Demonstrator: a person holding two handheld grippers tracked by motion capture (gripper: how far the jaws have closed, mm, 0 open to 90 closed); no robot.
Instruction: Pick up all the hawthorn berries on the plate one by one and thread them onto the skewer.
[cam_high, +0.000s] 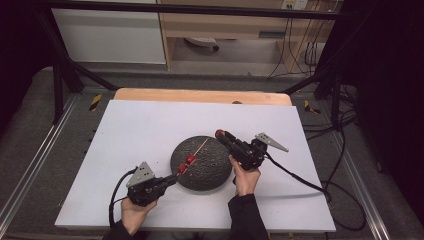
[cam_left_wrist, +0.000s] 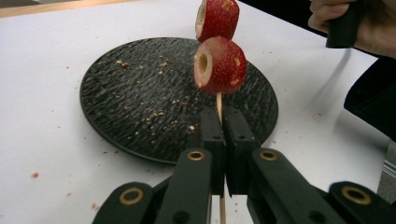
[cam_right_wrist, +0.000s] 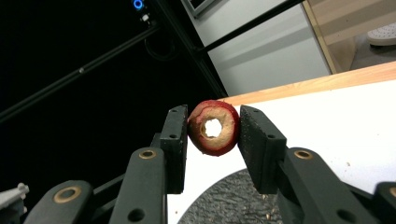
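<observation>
Left gripper (cam_left_wrist: 219, 135) is clamped on a thin wooden skewer (cam_left_wrist: 218, 103) carrying two cored red fruits (cam_left_wrist: 219, 65) above its jaws. Right gripper (cam_right_wrist: 212, 140) pinches a third cored red fruit piece (cam_right_wrist: 214, 127). Risk: misaligned hole splits fruit, or it drops beside the black textured round plate (cam_left_wrist: 140, 98).

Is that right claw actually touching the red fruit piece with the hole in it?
Touching. The right gripper view shows the red fruit piece pinched between both pads of the right claw, no gap either side.
</observation>
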